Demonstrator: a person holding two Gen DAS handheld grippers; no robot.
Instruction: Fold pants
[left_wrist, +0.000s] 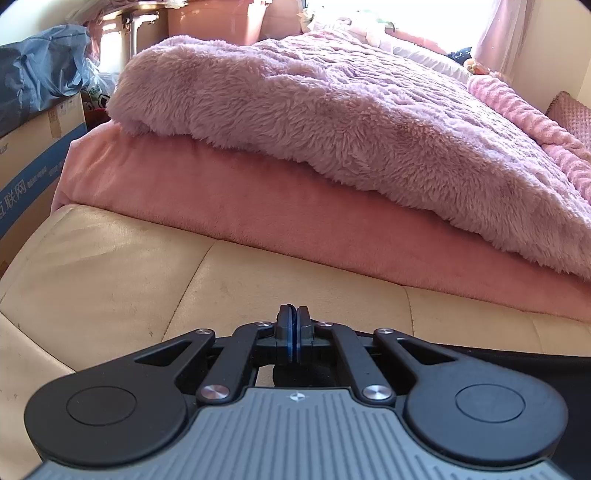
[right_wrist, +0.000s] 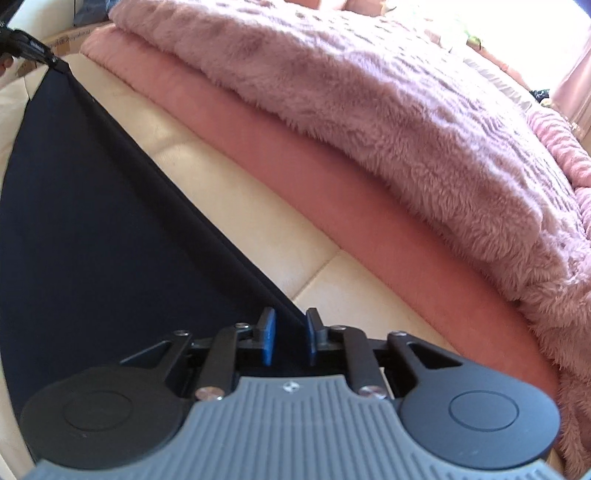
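The dark pants (right_wrist: 92, 229) lie stretched in a taut sheet over the cream leather seat (right_wrist: 258, 229). Their straight edge runs from the far left corner down to my right gripper (right_wrist: 290, 334). That gripper's blue pads stand a little apart with the pants' edge passing between them, not pinched. In the right wrist view my left gripper (right_wrist: 33, 51) grips the far corner of the pants. In its own view the left gripper (left_wrist: 293, 325) is shut, pads together, with a sliver of dark cloth at the tips. More of the pants (left_wrist: 517, 356) shows under it and to its right.
Beyond the seat lies a pink cushion (left_wrist: 258, 206) topped by a fluffy mauve blanket (left_wrist: 332, 110). At the left stands a cardboard box (left_wrist: 33, 162) with a blue bag (left_wrist: 40, 74) on top. Bright window light fills the back right.
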